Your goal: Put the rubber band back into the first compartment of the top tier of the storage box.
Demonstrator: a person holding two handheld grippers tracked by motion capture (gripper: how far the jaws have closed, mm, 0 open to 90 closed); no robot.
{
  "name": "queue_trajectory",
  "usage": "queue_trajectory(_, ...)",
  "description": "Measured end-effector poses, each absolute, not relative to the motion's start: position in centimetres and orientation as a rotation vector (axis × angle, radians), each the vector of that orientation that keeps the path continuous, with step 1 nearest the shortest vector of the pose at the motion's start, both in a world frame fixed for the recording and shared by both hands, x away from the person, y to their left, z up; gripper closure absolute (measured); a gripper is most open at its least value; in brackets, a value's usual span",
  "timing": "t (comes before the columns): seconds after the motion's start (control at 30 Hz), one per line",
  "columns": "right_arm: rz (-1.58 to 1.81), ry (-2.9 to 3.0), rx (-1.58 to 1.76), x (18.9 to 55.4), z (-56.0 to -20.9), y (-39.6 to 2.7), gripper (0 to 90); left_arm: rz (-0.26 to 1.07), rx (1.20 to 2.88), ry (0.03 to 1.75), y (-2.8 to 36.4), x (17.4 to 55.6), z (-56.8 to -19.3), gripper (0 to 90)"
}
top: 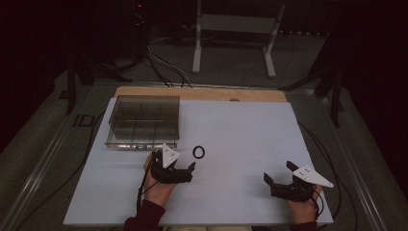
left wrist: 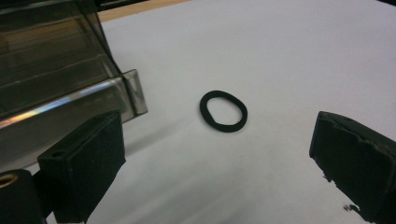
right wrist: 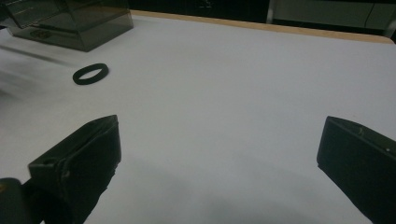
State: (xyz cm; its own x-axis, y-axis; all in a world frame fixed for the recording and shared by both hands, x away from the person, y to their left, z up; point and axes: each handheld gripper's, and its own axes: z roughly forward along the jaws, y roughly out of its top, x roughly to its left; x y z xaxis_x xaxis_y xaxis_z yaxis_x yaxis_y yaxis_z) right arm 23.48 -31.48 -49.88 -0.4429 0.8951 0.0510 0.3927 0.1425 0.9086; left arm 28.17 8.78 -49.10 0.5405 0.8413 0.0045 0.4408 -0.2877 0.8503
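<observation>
A: Where's the ring?

B: The black ring (left wrist: 223,111) lies flat on the white worktop (top: 240,139), just right of the smoky clear box (top: 144,120) and just beyond the left tool (top: 185,166), whose jaws stand apart.

A: How will it handle?

B: Light, thin, probably rubbery and soft. I'd pinch across one side of the band; it sits low, so the jaws must nearly touch the sheet.

A: The other tool?

B: The right tool (top: 278,180) rests near the front right, jaws wide, holding nothing. The surface is smooth; the room is dim, with cables on the floor.
</observation>
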Motion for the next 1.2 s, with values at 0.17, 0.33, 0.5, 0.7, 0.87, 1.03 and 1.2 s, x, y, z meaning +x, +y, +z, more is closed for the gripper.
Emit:
queue_trajectory(0.17,1.269,1.911,1.228,23.5,-49.9,-31.4,0.0,0.589,1.928,1.041,8.3,28.4,-49.3,4.8)
queue_trajectory(0.33,1.265,1.915,1.224,23.5,-49.9,-31.4,0.0,0.592,1.946,1.04,7.4,29.1,-49.7,6.1)
queue_trajectory(0.5,1.264,1.914,1.225,23.5,-49.9,-31.4,0.0,0.569,1.957,1.038,6.6,29.6,-50.1,7.6)
queue_trajectory(0.7,1.265,1.914,1.224,23.5,-49.9,-31.4,0.0,0.545,1.976,1.037,5.7,30.2,-50.4,11.0)
queue_trajectory(0.87,1.257,1.915,1.231,23.5,-49.9,-31.4,0.0,0.557,2.013,1.026,4.8,31.1,-50.7,12.0)
queue_trajectory(1.03,1.256,1.914,1.232,23.5,-49.9,-31.4,0.0,0.617,2.011,1.072,4.4,31.6,-50.7,18.5)
queue_trajectory(1.2,1.256,1.915,1.234,23.5,-49.9,-31.5,0.0,0.64,2.006,1.104,4.4,32.3,-51.2,38.0)
